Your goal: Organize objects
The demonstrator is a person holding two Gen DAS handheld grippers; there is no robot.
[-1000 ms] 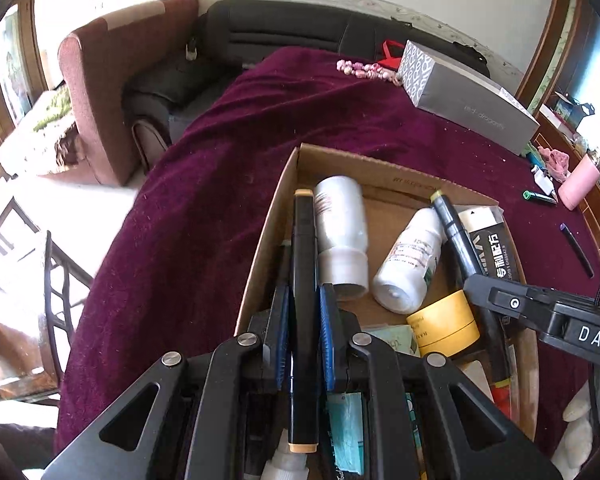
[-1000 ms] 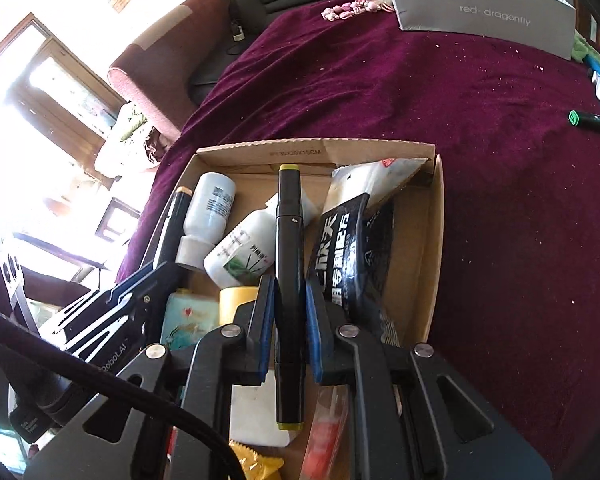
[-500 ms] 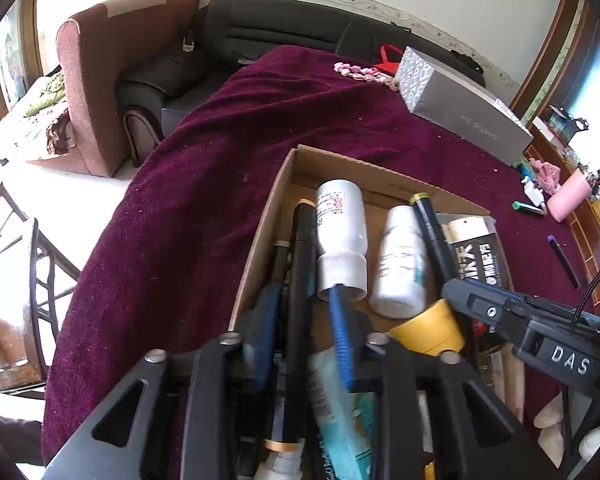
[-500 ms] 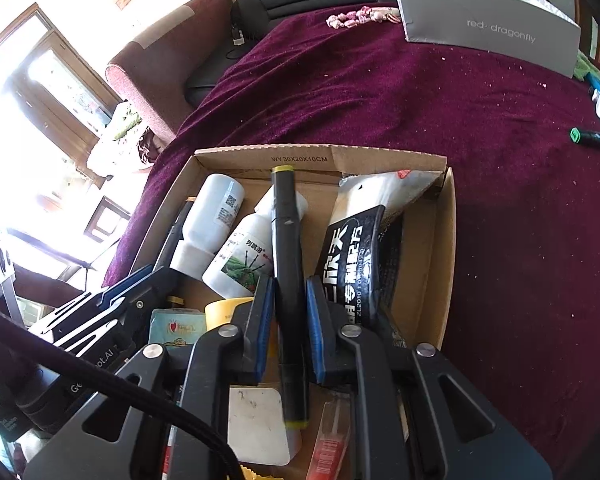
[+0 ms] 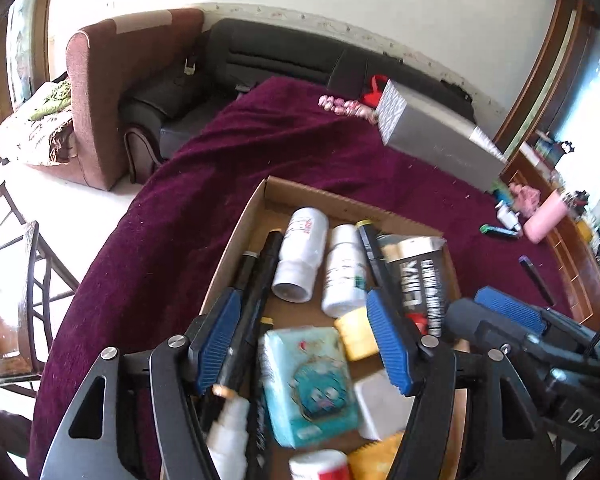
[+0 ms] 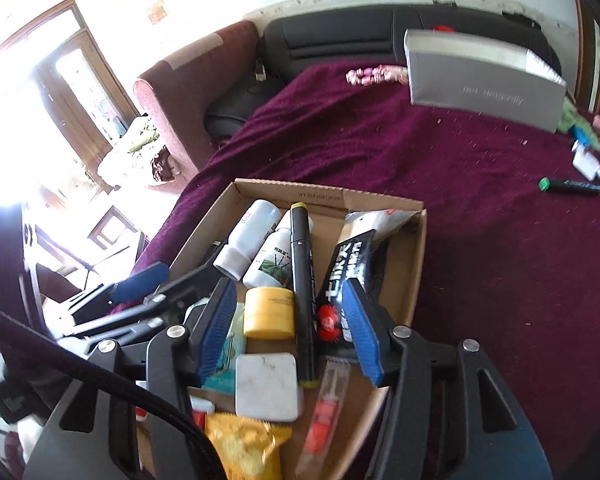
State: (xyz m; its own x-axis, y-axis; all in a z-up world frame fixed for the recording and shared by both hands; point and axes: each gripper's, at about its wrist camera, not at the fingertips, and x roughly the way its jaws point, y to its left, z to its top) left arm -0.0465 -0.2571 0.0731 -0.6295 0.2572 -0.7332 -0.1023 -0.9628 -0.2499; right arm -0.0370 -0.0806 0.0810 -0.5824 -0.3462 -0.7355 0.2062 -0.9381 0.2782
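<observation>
Cardboard box point(image 6: 414, 264) sits lower centre of both views on a maroon cloth point(image 6: 480, 208), packed with small items. Near end of the box is cut off by the frame bottom and blocked by gripper bodies. Left view is motion-blurred low down, labels unreadable there.

Left gripper point(image 5: 306, 344): jaws opening, blue pads spread. 1 black marker point(image 5: 256, 300) lies in the box along the left pad; contact unclear through blur. Right gripper point(image 6: 290, 328): jaws opening, pads apart, clear of the yellow-tipped black marker point(image 6: 302, 292) lying in the box between them.

Counted in the box:
- 2 white bottles point(image 6: 248, 240)
- 1 yellow jar point(image 6: 269, 313)
- 1 black pouch point(image 6: 348, 268)
- 1 teal packet point(image 5: 308, 384), half hidden in the right view
- 1 white square block point(image 6: 266, 386)
- 1 yellow snack bag point(image 6: 244, 444), cut off
- 1 red tube point(image 6: 324, 412), blurred

Outside the box, upper right: 1 grey carton point(image 6: 484, 80), 1 green-capped marker point(image 6: 570, 187), 1 pink bead string point(image 6: 376, 74). Far-right clutter too small to identify.
</observation>
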